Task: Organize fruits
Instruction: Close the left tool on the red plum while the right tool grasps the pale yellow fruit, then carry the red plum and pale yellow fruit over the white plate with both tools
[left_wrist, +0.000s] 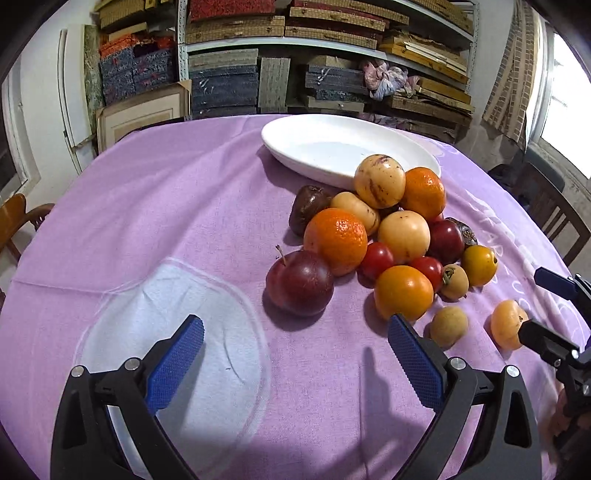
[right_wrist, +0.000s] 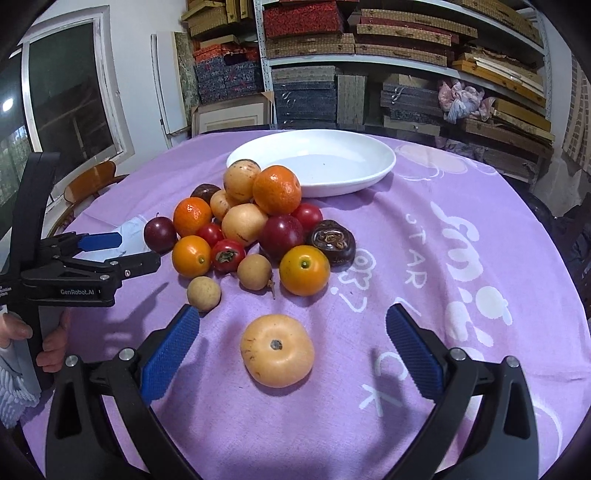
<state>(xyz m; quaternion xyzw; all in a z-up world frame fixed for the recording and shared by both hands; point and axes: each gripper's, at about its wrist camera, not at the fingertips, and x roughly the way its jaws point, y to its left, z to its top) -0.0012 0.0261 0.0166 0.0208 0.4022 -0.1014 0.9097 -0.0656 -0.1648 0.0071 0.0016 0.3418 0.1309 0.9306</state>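
both grippers hang wide open and empty over the purple cloth (right_wrist: 424, 236). the right gripper (right_wrist: 291, 332) frames a pale orange fruit (right_wrist: 277, 355); the left gripper (left_wrist: 295, 341) faces the fruit pile (left_wrist: 380, 236) beside the white plate (left_wrist: 332, 147).

Bare tabletop (right_wrist: 461, 258) lies open right of the fruit pile (right_wrist: 255, 229). The white dish (right_wrist: 369, 173) blocks the far side, touching the pile. One pale fruit (right_wrist: 277, 350) sits alone near.

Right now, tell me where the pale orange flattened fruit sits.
In the right wrist view the pale orange flattened fruit lies alone on the purple tablecloth, between the open right claw fingers, nearer than the fruit pile.
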